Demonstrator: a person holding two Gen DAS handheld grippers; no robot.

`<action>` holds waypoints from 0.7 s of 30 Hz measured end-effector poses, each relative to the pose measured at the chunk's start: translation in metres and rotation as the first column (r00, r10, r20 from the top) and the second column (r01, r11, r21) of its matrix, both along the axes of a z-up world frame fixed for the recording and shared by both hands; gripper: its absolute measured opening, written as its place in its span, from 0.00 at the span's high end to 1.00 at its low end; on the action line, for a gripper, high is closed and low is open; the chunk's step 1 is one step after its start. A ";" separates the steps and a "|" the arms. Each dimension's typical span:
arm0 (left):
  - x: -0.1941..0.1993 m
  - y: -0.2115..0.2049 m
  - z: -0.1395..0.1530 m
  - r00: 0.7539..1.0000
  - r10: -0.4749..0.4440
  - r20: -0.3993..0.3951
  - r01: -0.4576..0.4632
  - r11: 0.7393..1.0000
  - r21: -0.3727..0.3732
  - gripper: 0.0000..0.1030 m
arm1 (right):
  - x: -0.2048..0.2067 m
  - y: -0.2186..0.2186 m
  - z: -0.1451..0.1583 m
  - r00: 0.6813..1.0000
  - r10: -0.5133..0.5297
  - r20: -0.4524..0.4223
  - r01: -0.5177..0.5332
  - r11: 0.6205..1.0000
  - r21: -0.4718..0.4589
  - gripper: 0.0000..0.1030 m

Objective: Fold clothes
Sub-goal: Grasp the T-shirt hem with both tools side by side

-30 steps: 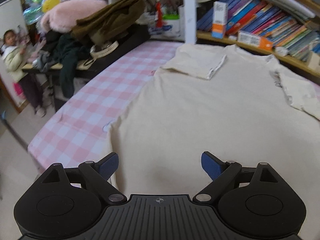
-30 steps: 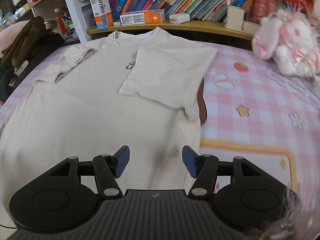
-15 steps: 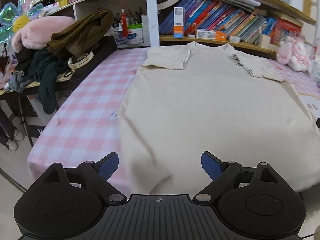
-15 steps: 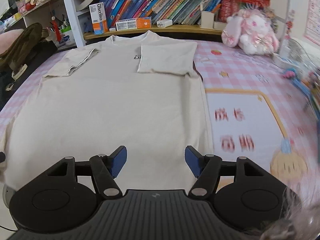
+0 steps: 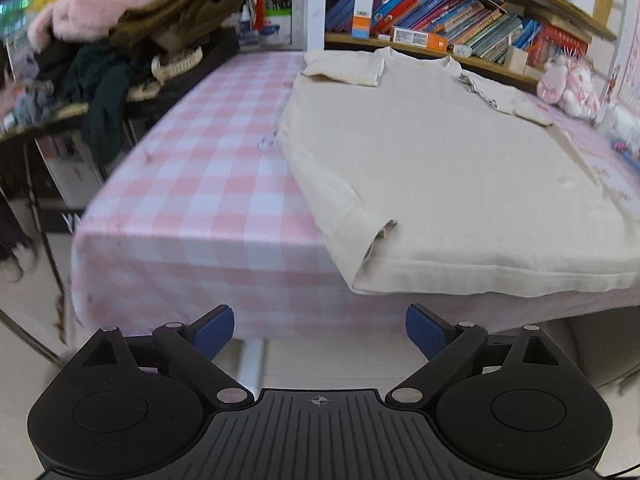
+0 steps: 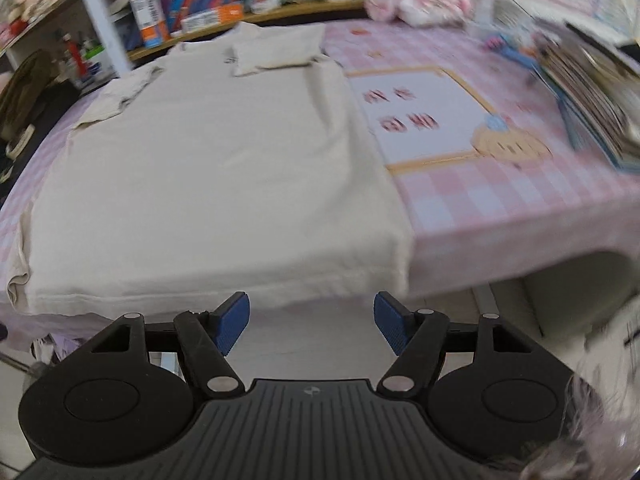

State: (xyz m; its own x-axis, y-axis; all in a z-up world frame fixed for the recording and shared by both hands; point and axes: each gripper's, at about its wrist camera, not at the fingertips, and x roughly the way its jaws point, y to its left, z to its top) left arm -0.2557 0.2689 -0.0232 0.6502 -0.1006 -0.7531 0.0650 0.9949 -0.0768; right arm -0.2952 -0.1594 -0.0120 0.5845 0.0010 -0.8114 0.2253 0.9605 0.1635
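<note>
A cream T-shirt (image 5: pixel 440 168) lies flat on the pink checked table (image 5: pixel 208 184), both sleeves folded inward, its hem hanging over the near edge. It also shows in the right wrist view (image 6: pixel 208 184). My left gripper (image 5: pixel 320 332) is open and empty, below and in front of the table edge, near the shirt's left hem corner. My right gripper (image 6: pixel 312 322) is open and empty, just below the hem near the shirt's right corner.
A bookshelf (image 5: pixel 460 28) runs along the far side. A heap of dark and pink clothes (image 5: pixel 120 48) sits on a stand to the left. A pink plush toy (image 5: pixel 568 84) is at the far right. A printed mat (image 6: pixel 432 116) and a stack of books (image 6: pixel 592 92) lie right of the shirt.
Both grippers have pulled back from over the shirt to below the table's near edge. The hem now hangs in front of them. Both stayed open.
</note>
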 end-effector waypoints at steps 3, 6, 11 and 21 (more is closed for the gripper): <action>0.003 0.011 -0.003 0.998 0.065 -0.024 -0.066 0.996 -0.065 0.08 | -0.007 -0.013 -0.004 0.999 -0.040 -0.024 0.041 0.999 0.017 0.35; 0.014 0.011 0.001 0.995 0.099 -0.018 -0.101 0.989 -0.109 0.09 | -0.009 -0.025 -0.008 0.996 -0.079 -0.033 0.080 0.996 0.031 0.35; 0.036 -0.001 0.008 0.993 0.117 0.021 -0.114 0.989 -0.090 0.09 | -0.003 -0.044 -0.008 0.991 -0.131 -0.037 0.134 0.988 0.082 0.35; 0.071 -0.055 0.005 0.996 -0.010 0.084 -0.013 0.964 0.267 0.09 | 0.033 -0.071 -0.016 0.989 -0.139 -0.042 0.142 0.987 0.076 0.36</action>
